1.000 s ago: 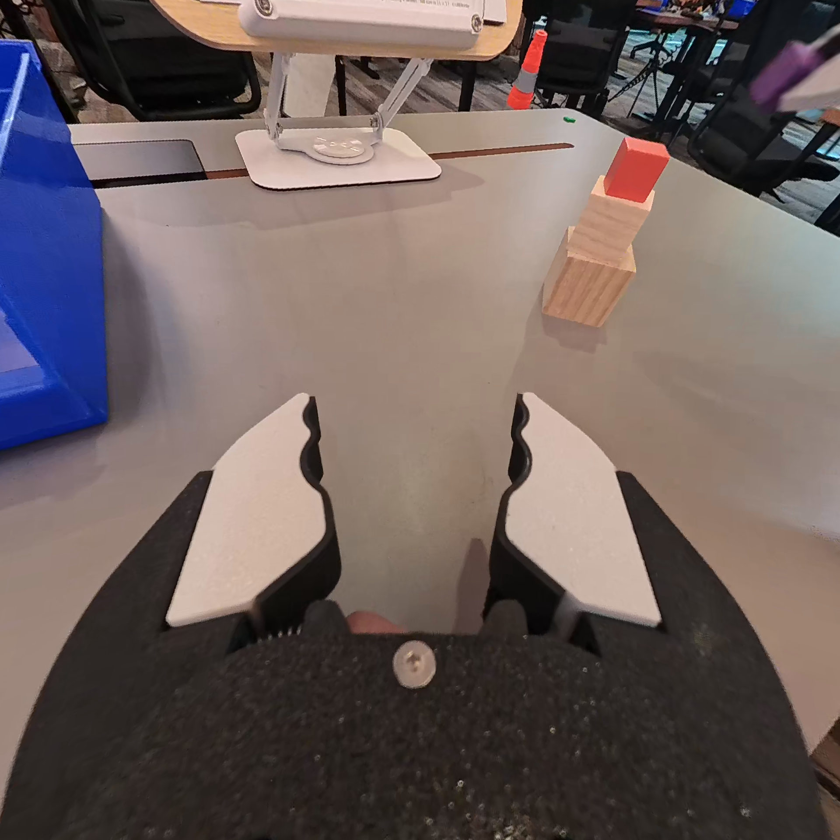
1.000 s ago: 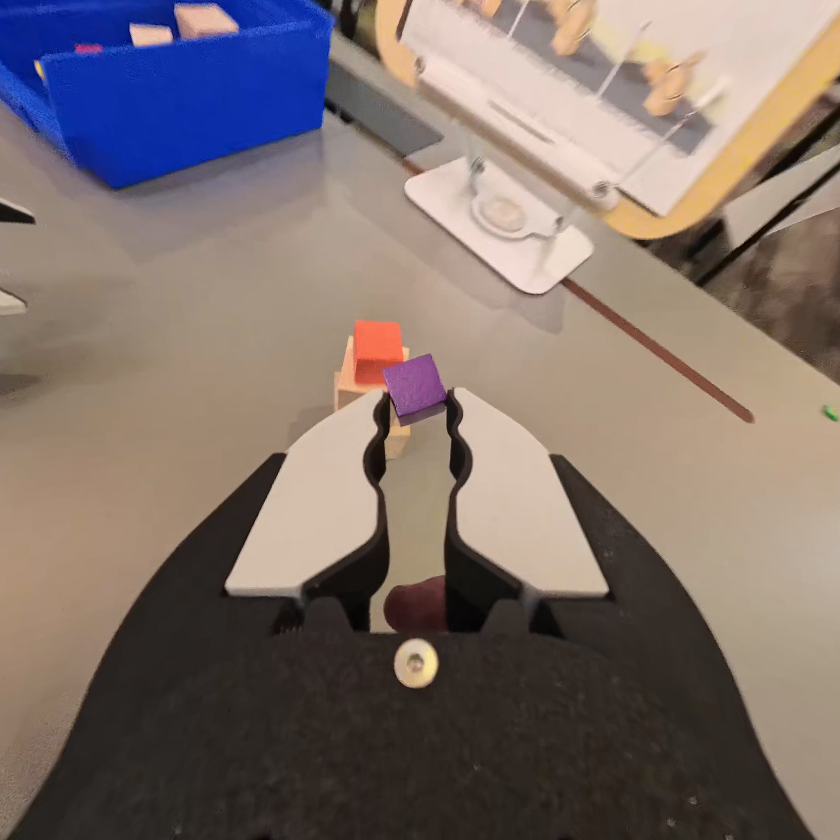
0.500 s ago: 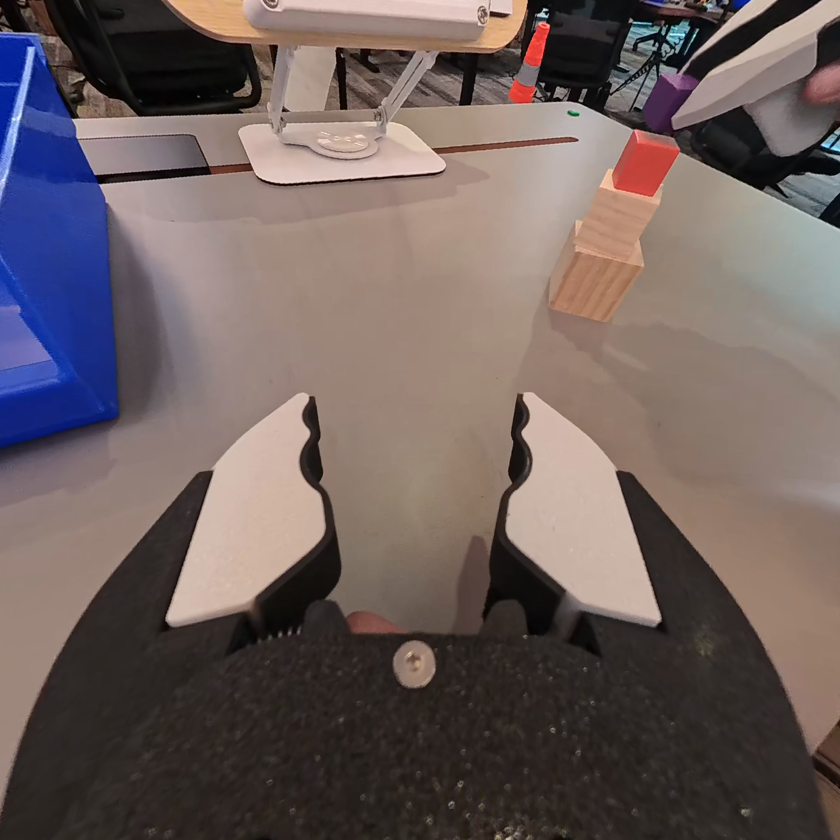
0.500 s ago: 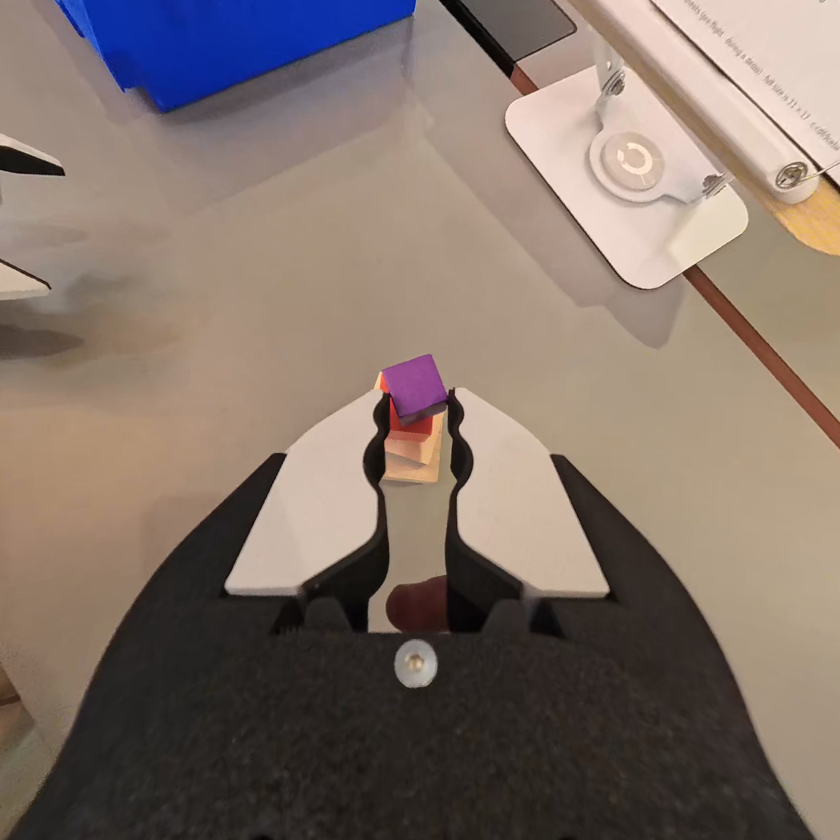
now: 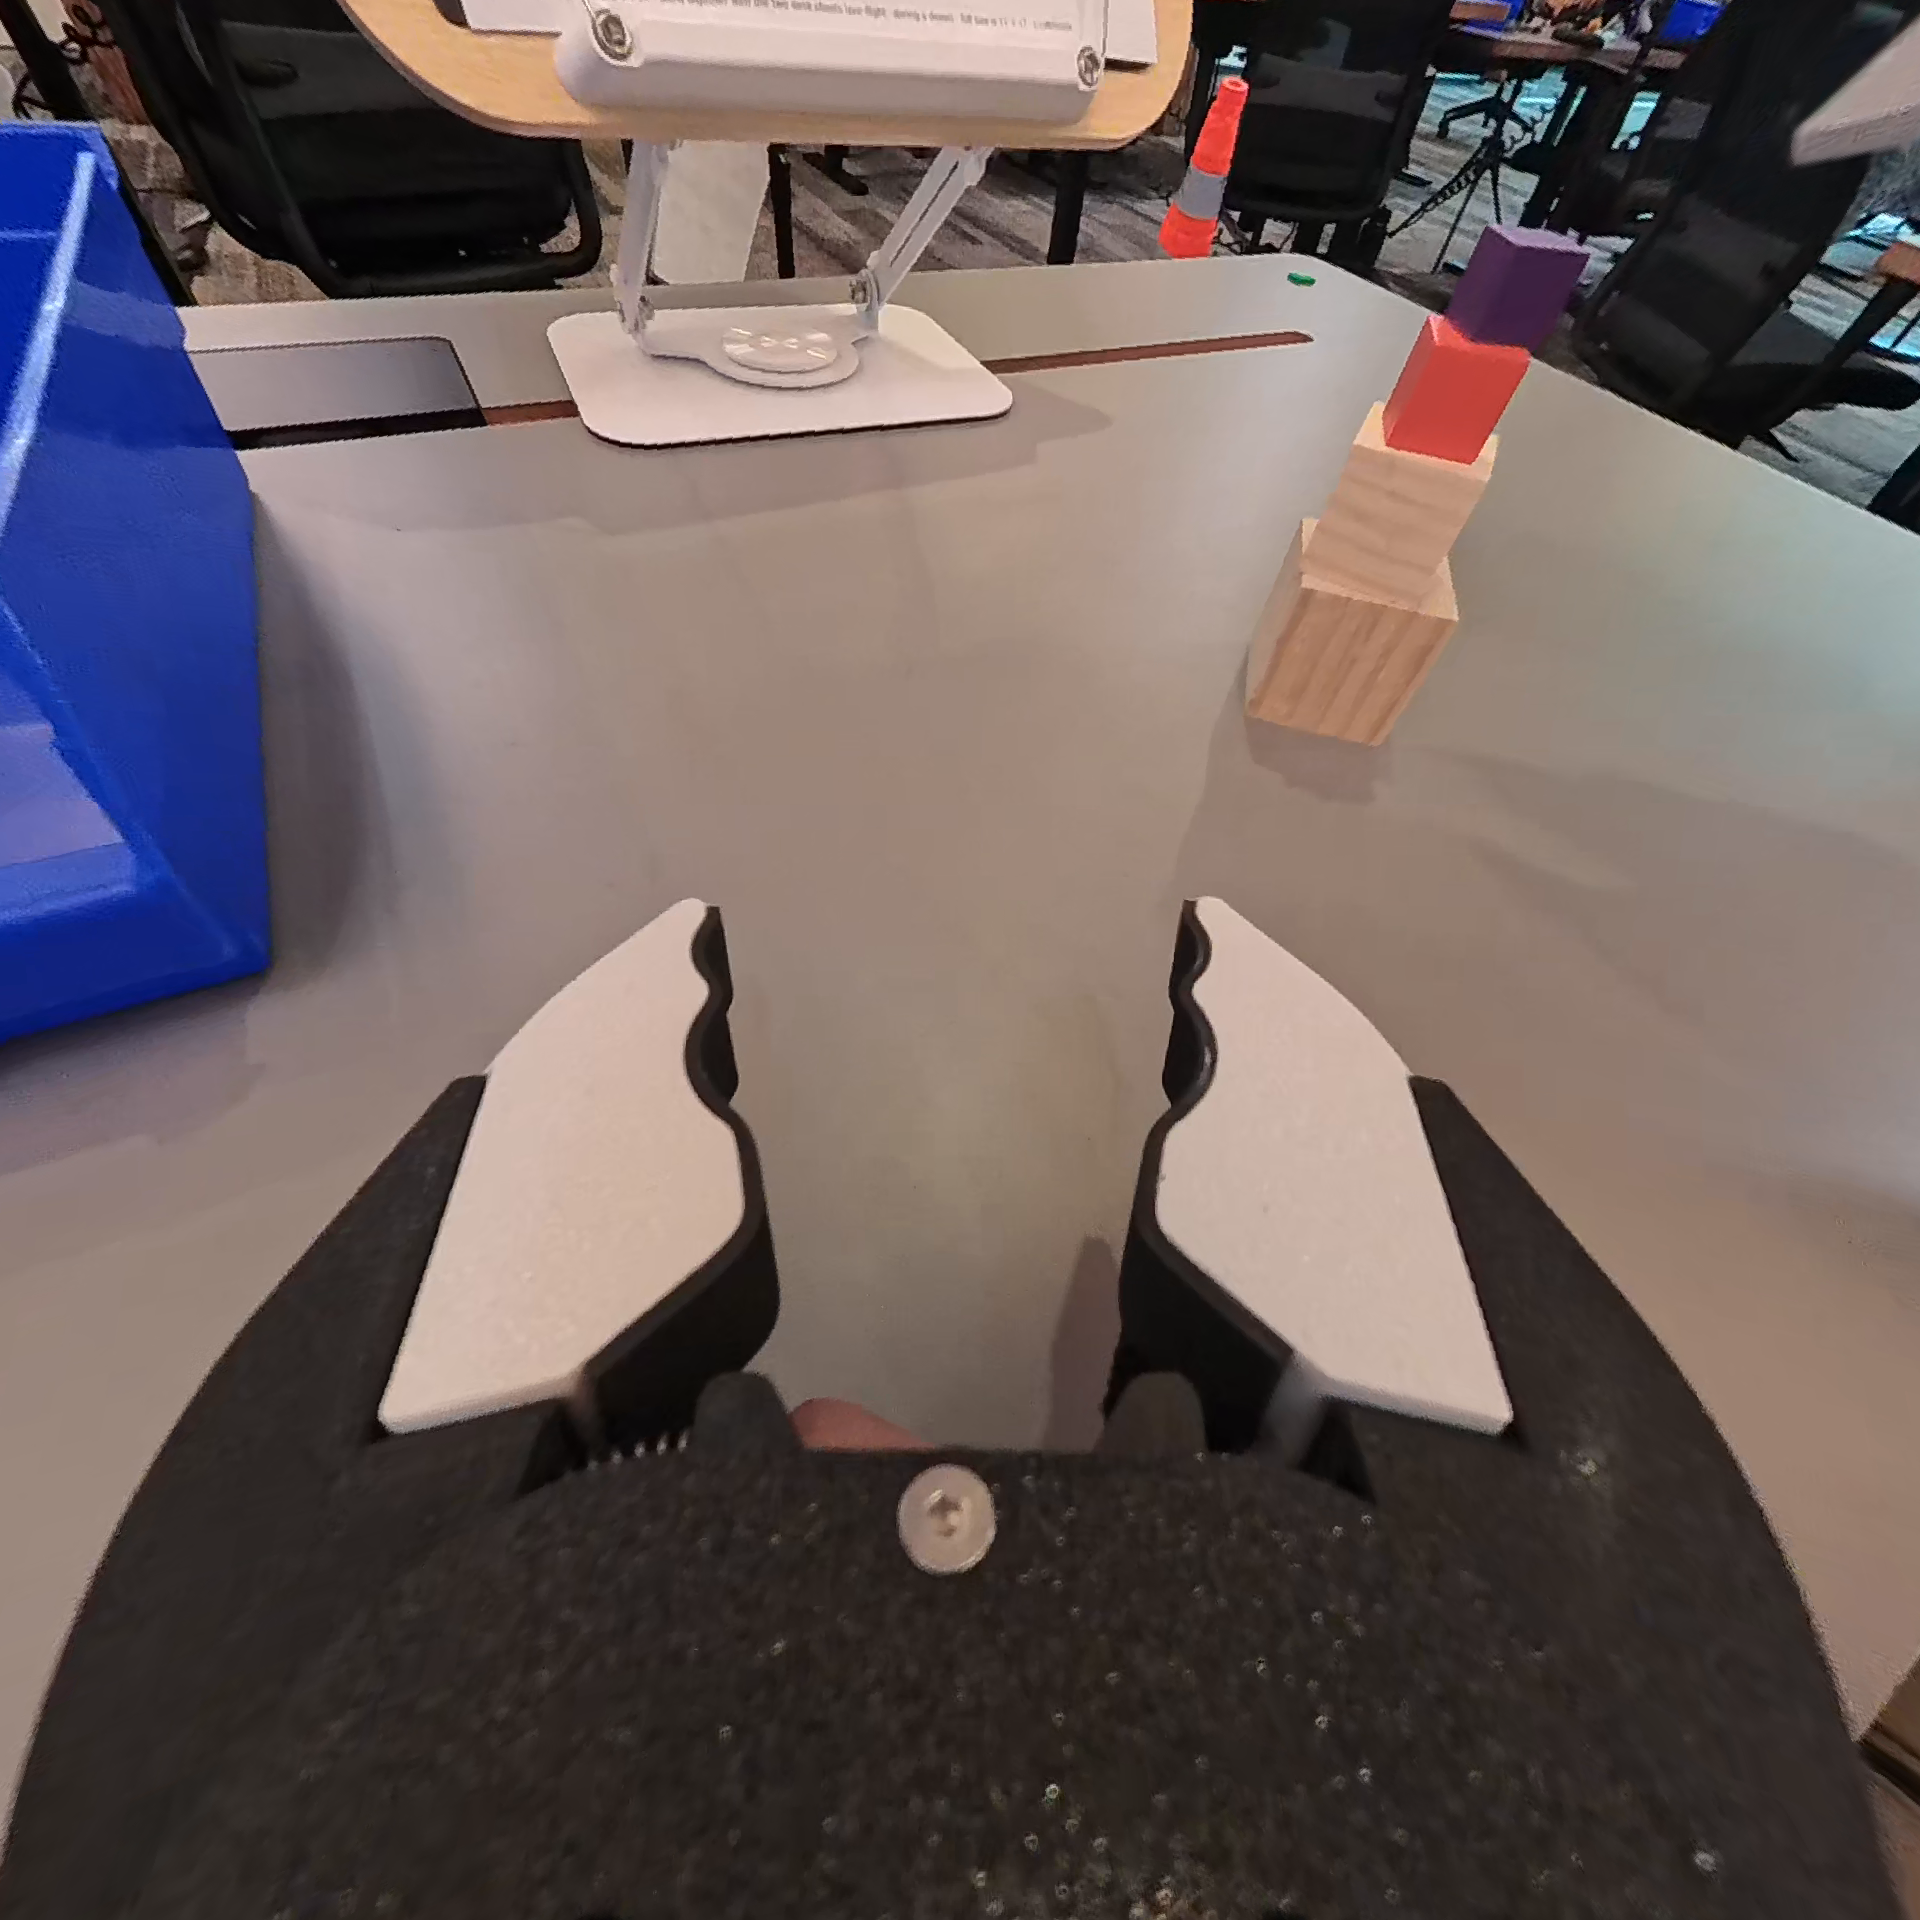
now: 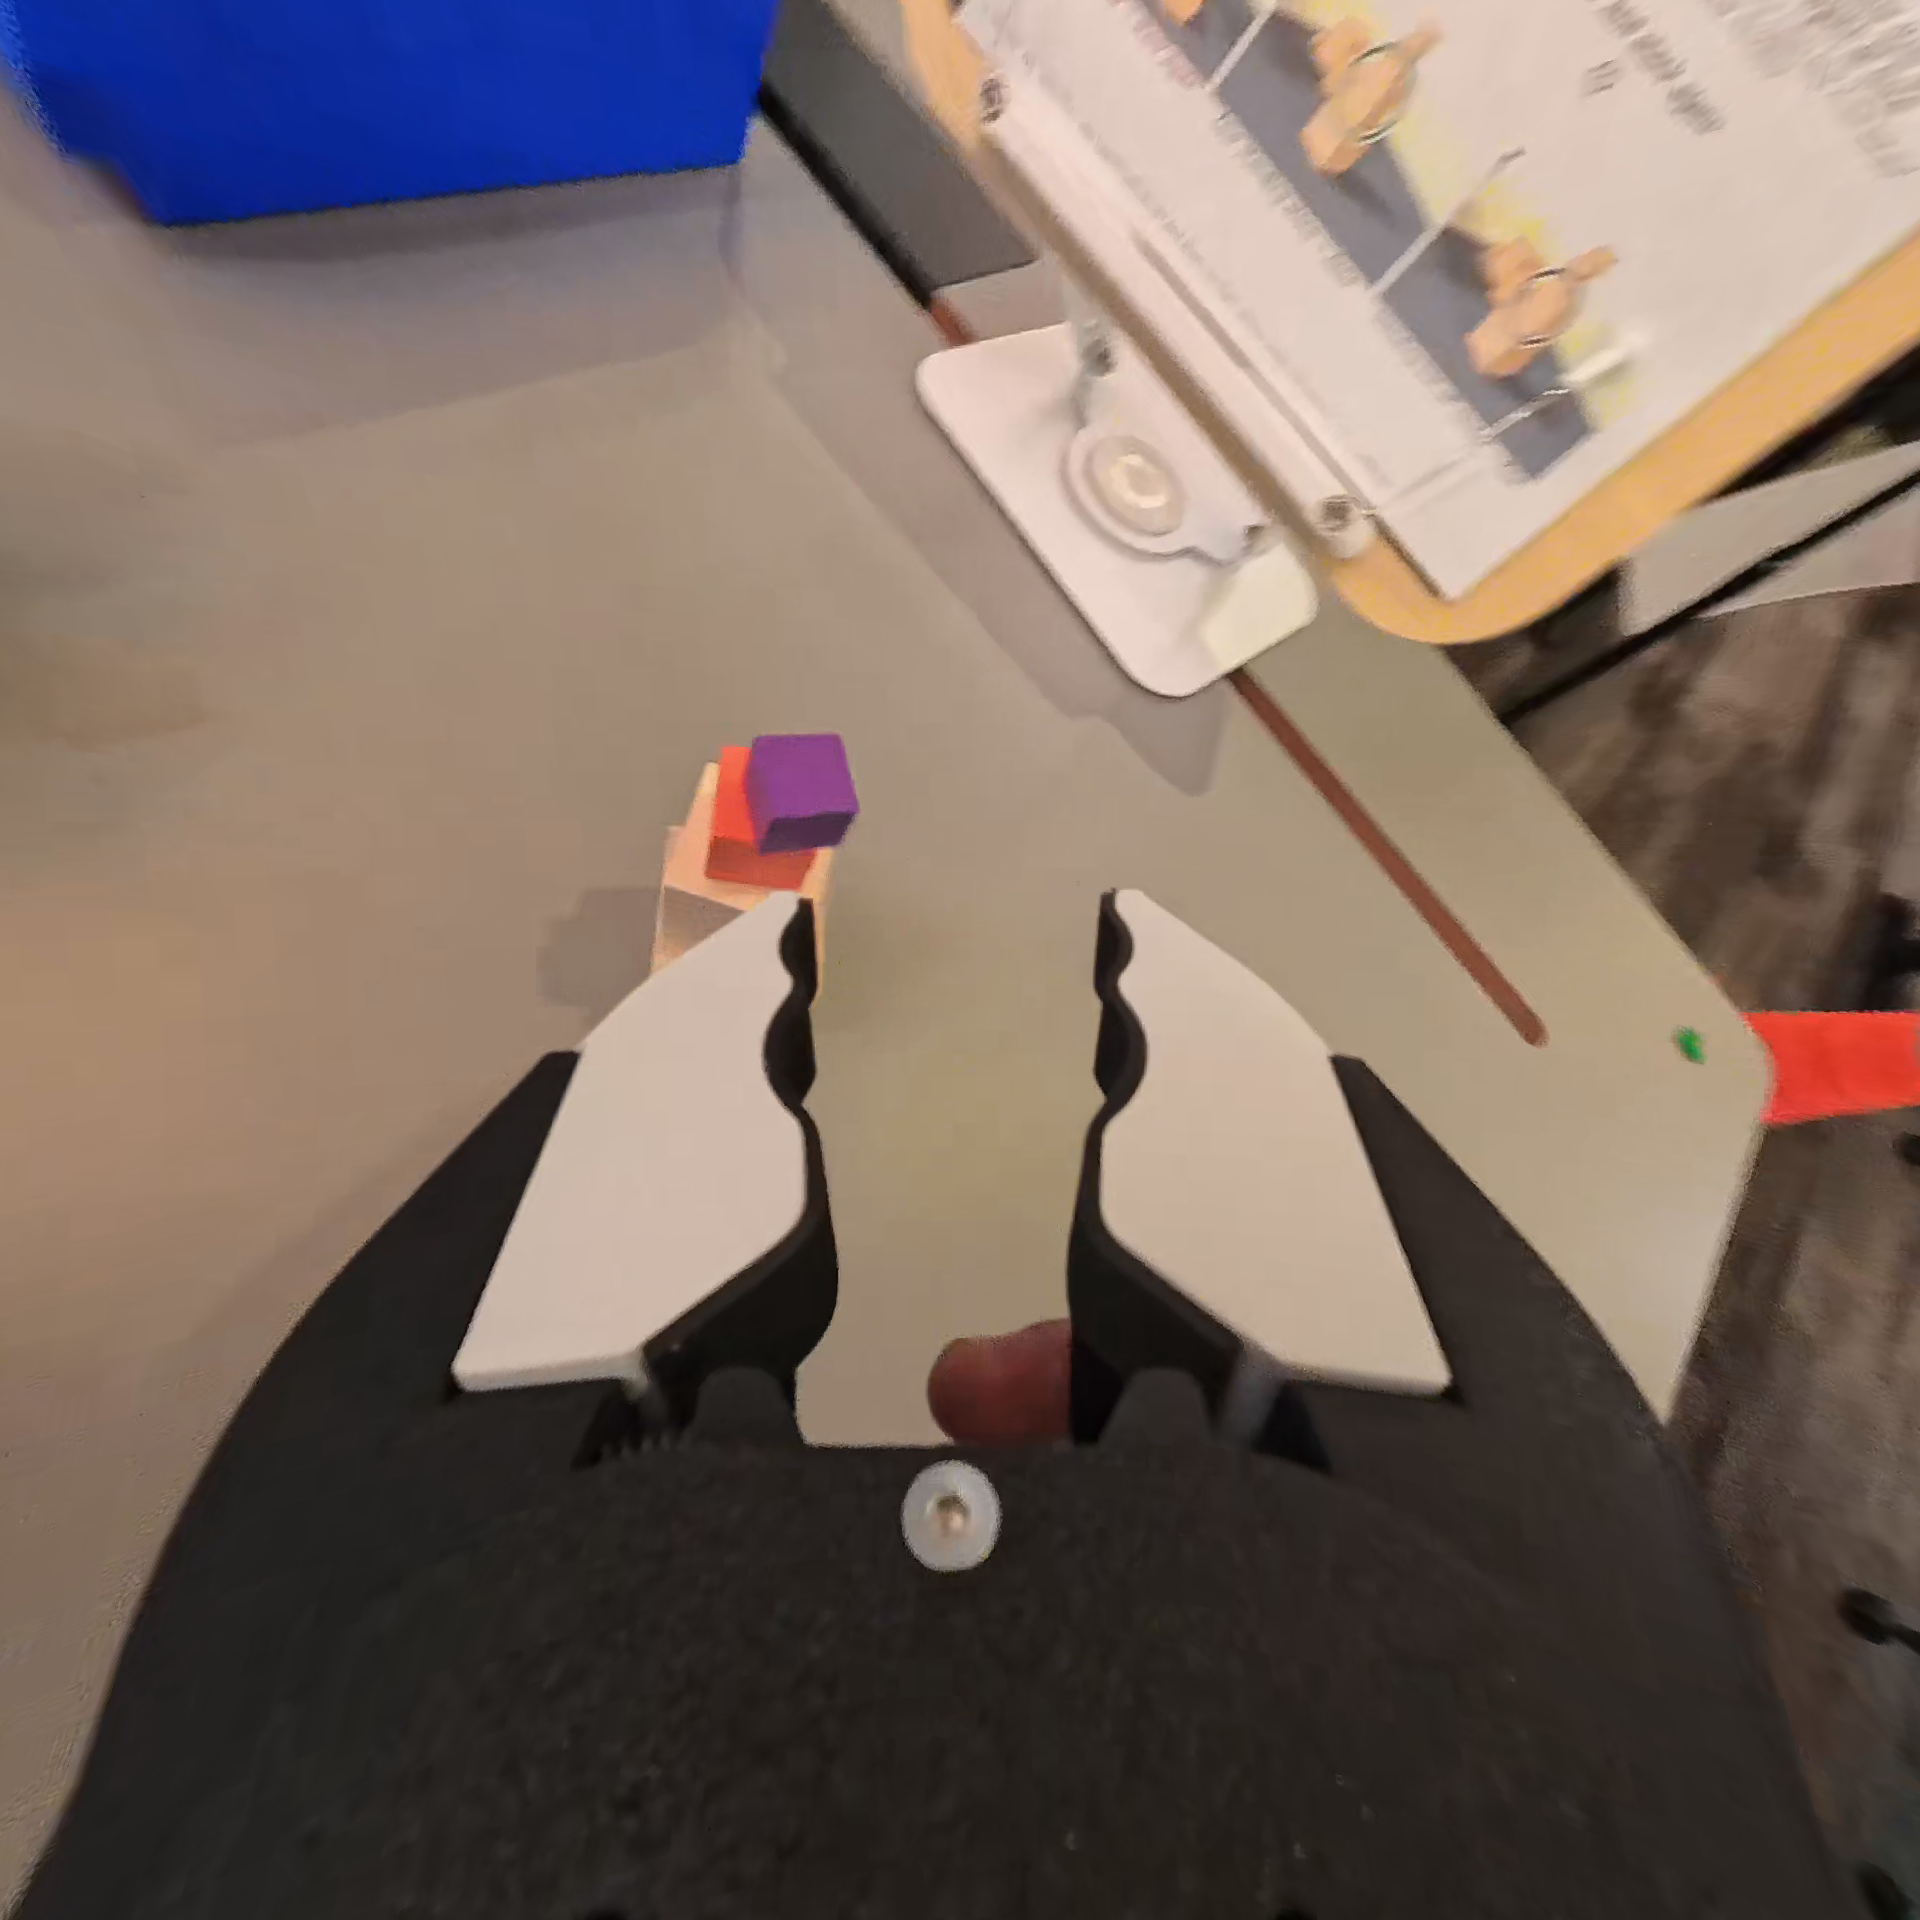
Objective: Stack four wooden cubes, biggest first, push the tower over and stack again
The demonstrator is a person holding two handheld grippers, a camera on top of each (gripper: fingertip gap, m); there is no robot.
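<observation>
Left gripper [image 5: 951, 914]: jaws spread wide and empty, as we held them a second ago; bare grey table [image 5: 935, 675] lies between and ahead of them.
Tower [image 5: 1392, 520]: ahead and right of our left jaws — four cubes, biggest at the bottom.
Purple cube [image 6: 800, 790]: half a second ago we pinched it; now it sits on the red cube [image 6: 743, 821], overhanging rightward.
Right gripper [image 6: 951, 904]: jaws parted, empty, the tower just beyond the left fingertip.
Meaning: first stack looks done — the push comes next.
Room: table edge [image 6: 1725, 1143] close right of our right jaws; open surface to their left.
</observation>
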